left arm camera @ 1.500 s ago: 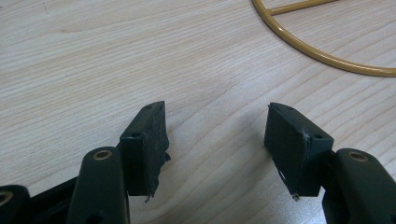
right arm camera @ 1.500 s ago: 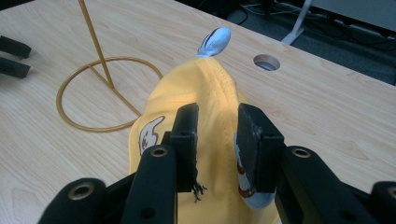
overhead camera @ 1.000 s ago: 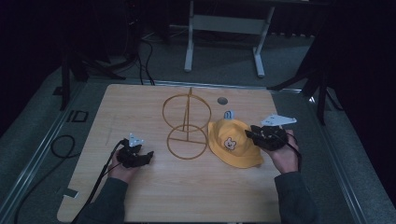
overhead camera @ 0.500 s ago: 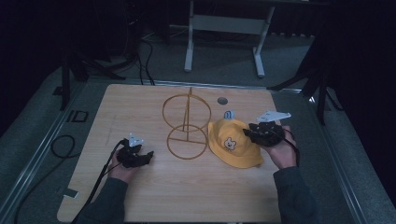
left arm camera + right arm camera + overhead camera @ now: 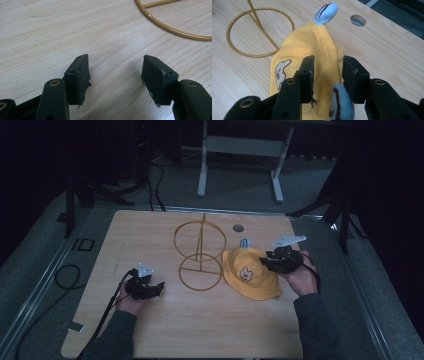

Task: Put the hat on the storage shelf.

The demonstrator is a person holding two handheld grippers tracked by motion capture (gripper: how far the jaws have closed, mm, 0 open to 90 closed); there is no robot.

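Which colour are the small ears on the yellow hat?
Light blue with dark red-brown stripes, clearest in the right gripper view: ears on the hat.

- From above, you see a dim scene: only the wooden table point(image 5: 150, 235) is lit, and the floor around it falls into near black.
- Your two gripper views are bright and evenly lit, with the wood grain sharp.
- The black jaws nearest each gripper camera look slightly soft.
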